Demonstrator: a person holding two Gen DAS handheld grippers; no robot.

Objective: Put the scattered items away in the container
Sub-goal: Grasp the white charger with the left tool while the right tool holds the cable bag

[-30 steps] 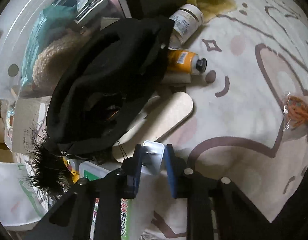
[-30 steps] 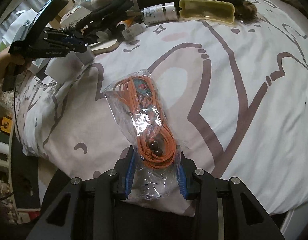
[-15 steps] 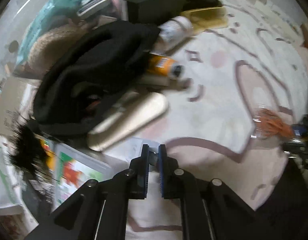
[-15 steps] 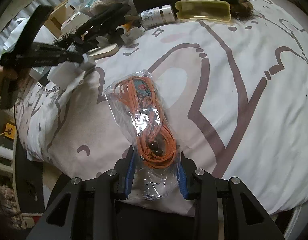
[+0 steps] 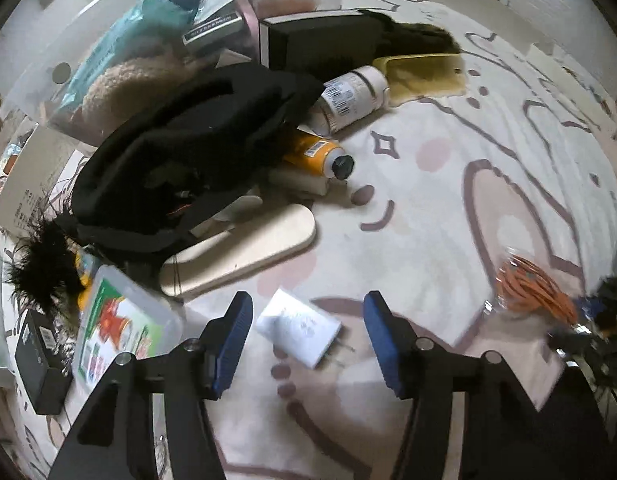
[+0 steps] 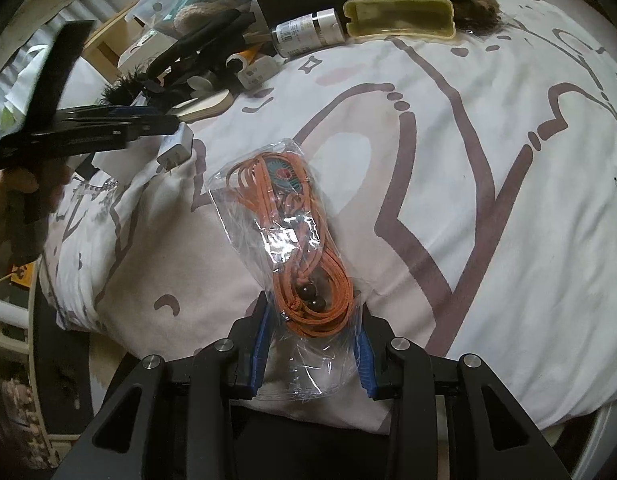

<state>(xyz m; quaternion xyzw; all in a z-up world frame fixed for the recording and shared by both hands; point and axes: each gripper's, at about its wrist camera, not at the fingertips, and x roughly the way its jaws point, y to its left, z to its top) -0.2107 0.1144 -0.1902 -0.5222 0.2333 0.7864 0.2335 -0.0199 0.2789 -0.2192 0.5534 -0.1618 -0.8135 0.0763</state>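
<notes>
While the left gripper [image 5: 308, 340] is hanging over the bed [image 5: 488, 128], its fingers [image 5: 234, 336] have just been opening and are now standing wide, with a white charger plug [image 5: 298, 330] lying loose on the cover between them, touched by neither pad. Just beyond it a beige flat board [image 5: 244, 254] is resting against a black cloth [image 5: 196, 148], with an orange tube [image 5: 316, 152] and a white bottle [image 5: 352, 98] beside it. Across the bed, the right gripper [image 6: 312, 344] is closing its fingers [image 6: 260, 340] narrowly on a clear bag of orange cord [image 6: 296, 248], which is lying on the bed cover. Whether the clear container [image 5: 84, 40] behind the pile is open, I cannot tell.
</notes>
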